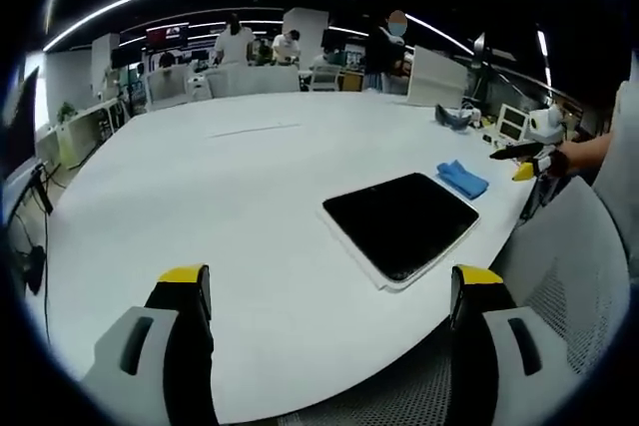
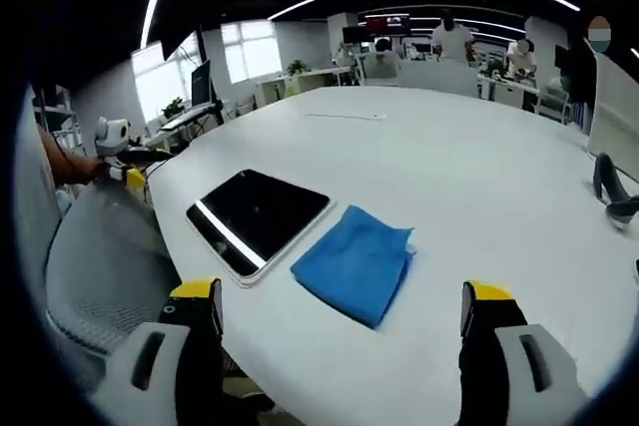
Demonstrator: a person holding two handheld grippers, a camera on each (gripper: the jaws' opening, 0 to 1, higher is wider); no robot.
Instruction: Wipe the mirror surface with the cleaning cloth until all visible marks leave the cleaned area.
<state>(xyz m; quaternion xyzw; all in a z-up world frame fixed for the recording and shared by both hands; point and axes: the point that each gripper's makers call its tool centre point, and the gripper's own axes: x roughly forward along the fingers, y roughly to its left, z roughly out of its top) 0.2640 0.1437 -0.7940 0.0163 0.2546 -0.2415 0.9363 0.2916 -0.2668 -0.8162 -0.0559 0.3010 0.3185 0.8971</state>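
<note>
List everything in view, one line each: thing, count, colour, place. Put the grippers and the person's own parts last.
mirror: one, dark glossy face with a white rim, flat on the table near its edge.
cleaning cloth: one, blue, folded, on the table beside the mirror, apart from both grippers.
table: one, white, large and rounded.
chair: one, white mesh, at the table's edge by the mirror.
dark object: one, on the table's far side; too small to identify.
people in the background: several, standing among desks beyond the table.
left gripper: one, yellow-tipped jaws wide apart, holding nothing.
right gripper: one, yellow-tipped jaws wide apart, holding nothing.
person's arm: one, behind the right gripper.
</note>
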